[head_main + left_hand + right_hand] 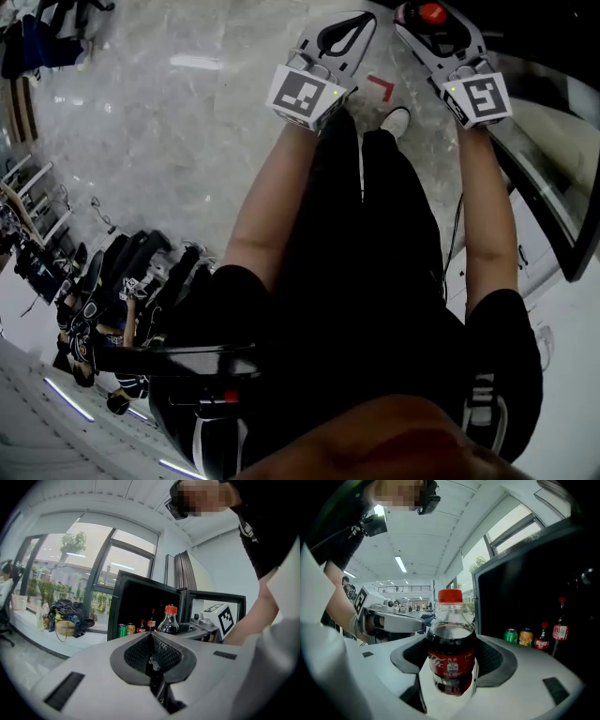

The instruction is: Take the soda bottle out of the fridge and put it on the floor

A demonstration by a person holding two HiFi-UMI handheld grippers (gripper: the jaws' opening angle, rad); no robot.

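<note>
A small cola bottle (451, 651) with a red cap and red label stands upright between the jaws of my right gripper (452, 672), which is shut on it. The same bottle (168, 622) shows in the left gripper view, in front of the open black fridge (136, 602). In the head view its red cap (431, 13) sits in the right gripper (435, 26) above the floor. My left gripper (151, 645) is shut with nothing in it and hangs beside the right one (343, 36).
Inside the fridge (543, 573) remain a green can (510, 635), an orange can (526, 637) and two glass cola bottles (542, 638). Marble floor (169, 141) lies below, with a red tape corner (381, 87). The person's shoe (396, 120) and the fridge door (553, 178) are close.
</note>
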